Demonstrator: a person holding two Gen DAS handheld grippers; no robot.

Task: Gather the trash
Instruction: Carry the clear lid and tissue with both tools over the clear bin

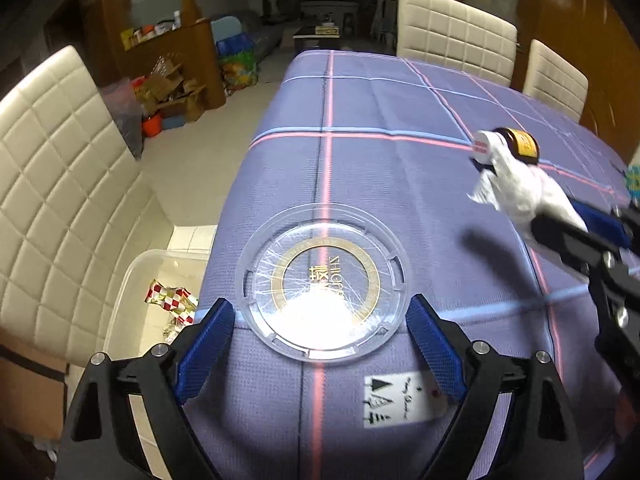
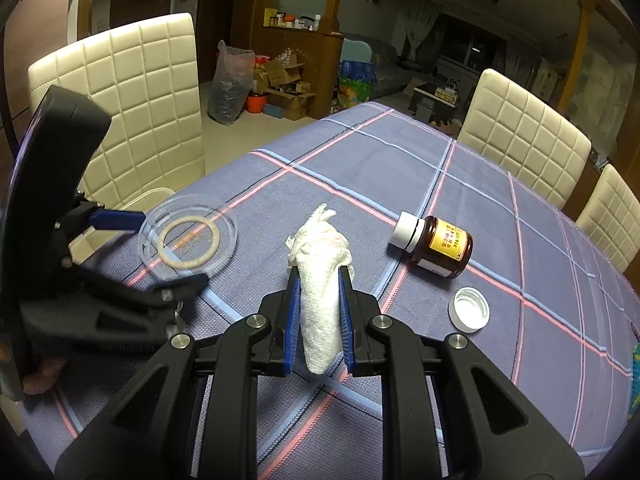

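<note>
Tightly rolled, the crumpled white tissue (image 2: 322, 280) sits clamped in the right tool (image 2: 319, 280).

The desk (image 2: 400, 168) wears a purple cloth crossed with pink and blue lines. Cream quilted chairs (image 2: 132, 92) stand around it. Beyond, pale tiled floor (image 1: 192, 160) runs past a wooden cabinet (image 2: 316, 68) with cardboard boxes (image 2: 286, 80) piled beside it toward a dark curtained window (image 2: 476, 48).

My left hand-held gripper (image 1: 320, 320): spread wide around clear round lid (image 1: 322, 282) on tabletop (image 1: 360, 112). Right hand-held gripper (image 1: 560, 220): clamping white tissue (image 1: 520, 188). Brown bottle (image 1: 508, 146): lying beyond. Clear bin (image 1: 136, 280): holds checkered wrapper (image 1: 170, 296).
</note>
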